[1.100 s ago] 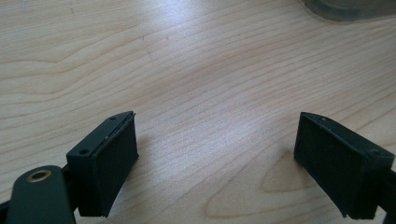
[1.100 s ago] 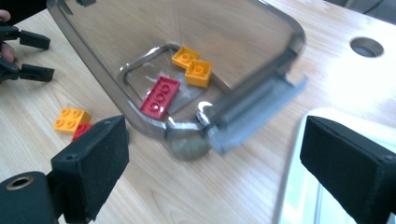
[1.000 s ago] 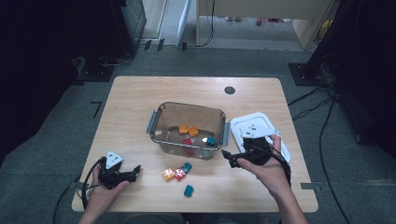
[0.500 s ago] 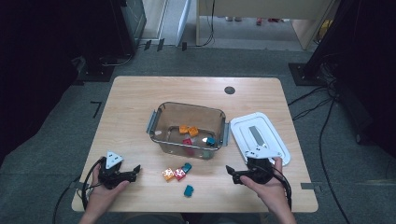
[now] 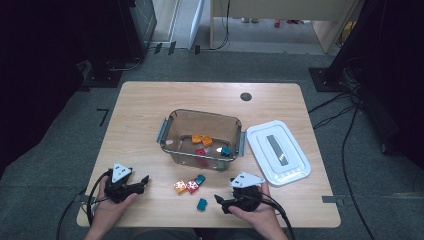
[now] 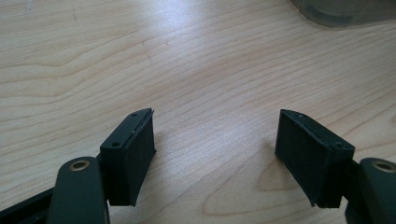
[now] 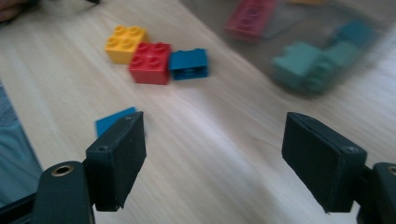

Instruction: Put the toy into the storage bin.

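The wooden bench (image 5: 150, 115) carries a clear, stiff plastic bin (image 5: 202, 138) with its white lid (image 5: 277, 151) beside it. Loose on the bench lie hard, light, studded bricks: yellow (image 7: 125, 43), red (image 7: 150, 62) and blue (image 7: 188, 64) touching in a row, and a blue one (image 7: 111, 120) by my jaw. Both my right tool (image 7: 212, 154) and left tool (image 6: 215, 154) stand wide and empty; I'd pinch a brick across its flat, slick sides.

bricks outside bin (image 5: 202, 135): 4 — yellow (image 5: 180, 187), red (image 5: 192, 186), two blue (image 5: 200, 179) (image 5: 202, 204)
bricks inside bin: about 5, blurry
lids right of bin: 1 white lid (image 5: 277, 151)
grippers: 2
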